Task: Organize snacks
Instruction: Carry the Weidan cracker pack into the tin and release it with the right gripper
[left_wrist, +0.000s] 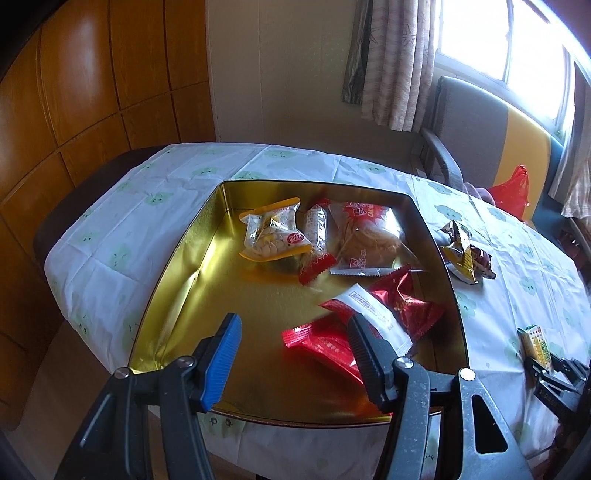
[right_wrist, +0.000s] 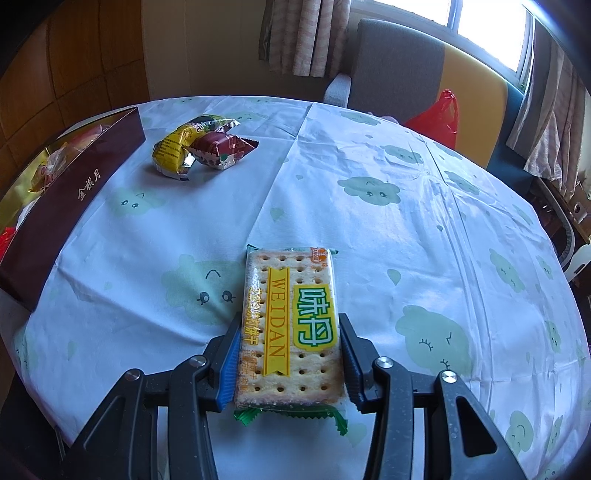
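Note:
A gold tin (left_wrist: 177, 258) sits on the cloud-print tablecloth and holds several wrapped snacks: a yellow-edged packet (left_wrist: 275, 232), a clear cake packet (left_wrist: 365, 236), red packets (left_wrist: 402, 299) and a white packet (left_wrist: 373, 314) lying on them. My left gripper (left_wrist: 293, 330) hovers over the tin's near end, open, with nothing between its fingers. My right gripper (right_wrist: 288, 332) is shut on a WEIDAN cracker packet (right_wrist: 291, 317), which rests flat on the cloth. A yellow packet (right_wrist: 177, 147) and a dark red packet (right_wrist: 221, 147) lie together on the cloth beyond the tin's brown outer wall (right_wrist: 70, 199).
A grey and yellow chair (right_wrist: 399, 66) stands at the far side of the table with a red plastic bag (right_wrist: 439, 118) on it. Curtains and a bright window are behind. Wooden panelling (left_wrist: 92, 92) lines the left. The tablecloth (right_wrist: 406, 221) spreads wide to the right.

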